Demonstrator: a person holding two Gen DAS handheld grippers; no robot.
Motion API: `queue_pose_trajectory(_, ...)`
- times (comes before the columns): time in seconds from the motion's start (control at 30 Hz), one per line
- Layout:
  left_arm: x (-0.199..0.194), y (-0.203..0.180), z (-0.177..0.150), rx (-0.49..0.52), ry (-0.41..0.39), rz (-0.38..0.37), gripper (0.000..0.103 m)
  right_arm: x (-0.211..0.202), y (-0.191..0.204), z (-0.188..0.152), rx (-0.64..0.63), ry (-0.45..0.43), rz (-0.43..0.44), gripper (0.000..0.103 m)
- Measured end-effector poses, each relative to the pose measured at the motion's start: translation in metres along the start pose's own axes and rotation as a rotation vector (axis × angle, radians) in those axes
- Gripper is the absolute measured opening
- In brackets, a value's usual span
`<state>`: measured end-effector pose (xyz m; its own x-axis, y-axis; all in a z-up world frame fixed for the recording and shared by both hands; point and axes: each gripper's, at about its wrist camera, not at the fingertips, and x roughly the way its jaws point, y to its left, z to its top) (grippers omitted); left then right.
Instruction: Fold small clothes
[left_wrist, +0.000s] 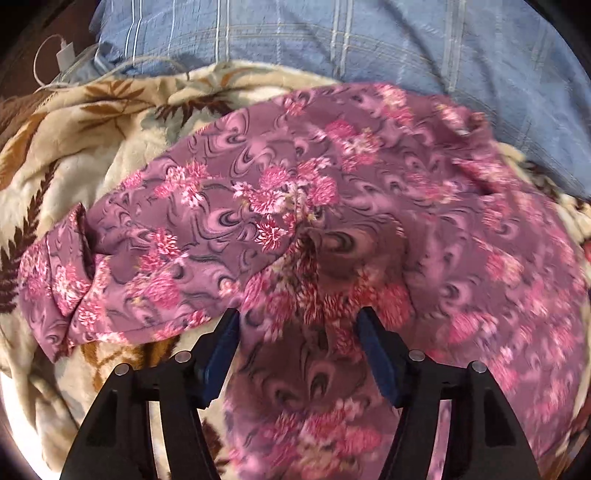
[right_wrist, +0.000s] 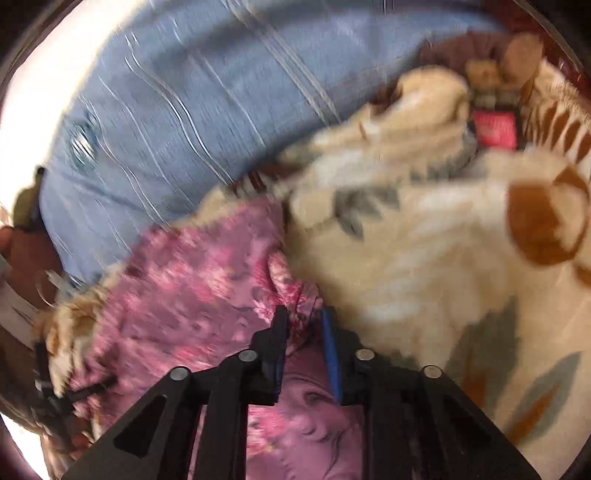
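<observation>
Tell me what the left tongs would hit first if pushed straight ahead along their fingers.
The left tongs stand open with the pink floral garment bunched between the fingers, so they would likely meet that fabric at once. The cream leaf-print blanket lies under it; depth is unclear.

Support surface is covered by a cream plush blanket (left_wrist: 122, 162) with brown and grey leaf print, rumpled. A pink floral garment (left_wrist: 295, 206) is spread directly on it, partly bunched. A blue striped cloth (left_wrist: 295, 33) is laid along the blanket's far edge. A white charger with cable (left_wrist: 64, 55) is seen at far left, beside the blue cloth.
</observation>
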<state>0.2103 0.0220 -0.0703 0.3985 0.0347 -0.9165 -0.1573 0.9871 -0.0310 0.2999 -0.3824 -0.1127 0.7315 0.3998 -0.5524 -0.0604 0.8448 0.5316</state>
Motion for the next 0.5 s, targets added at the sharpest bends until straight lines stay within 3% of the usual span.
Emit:
queue_pose_trajectory(0.03, -0.005, 0.000, 0.000, 0.006, -0.015, -0.010, 0.064, -0.007, 0.003, 0.008, -0.005, -0.043, 0.007, 0.034)
queue_pose_trajectory(0.1, -0.017, -0.002, 0.003, 0.017, -0.050, -0.017, 0.064, -0.004, 0.009, 0.029, -0.012, -0.085, 0.001, 0.074)
queue_pose_trajectory(0.13, -0.019, -0.005, 0.005, 0.022, -0.062, -0.014, 0.064, 0.008, 0.010, 0.038, -0.010, -0.047, 0.020, 0.079)
queue_pose_trajectory(0.33, -0.006, -0.021, 0.010, 0.036, -0.038, 0.023, 0.064, 0.106, 0.000, 0.054, 0.111, 0.159, 0.061, 0.076)
queue_pose_trajectory(0.37, -0.003, -0.023, 0.009, 0.042, -0.033, 0.026, 0.064, 0.122, 0.001, 0.053, 0.129, 0.216, 0.118, 0.068)
queue_pose_trajectory(0.43, 0.001, -0.026, 0.009, 0.062, -0.038, 0.041, 0.064, 0.132, 0.012, 0.049, 0.070, 0.273, 0.149, 0.036)
queue_pose_trajectory(0.47, 0.002, -0.028, 0.010, 0.069, -0.044, 0.043, 0.064, 0.132, 0.024, 0.052, -0.014, 0.275, 0.096, 0.007)
queue_pose_trajectory(0.5, 0.003, -0.030, 0.011, 0.071, -0.053, 0.040, 0.064, 0.117, 0.038, 0.060, -0.111, 0.199, 0.049, 0.007)
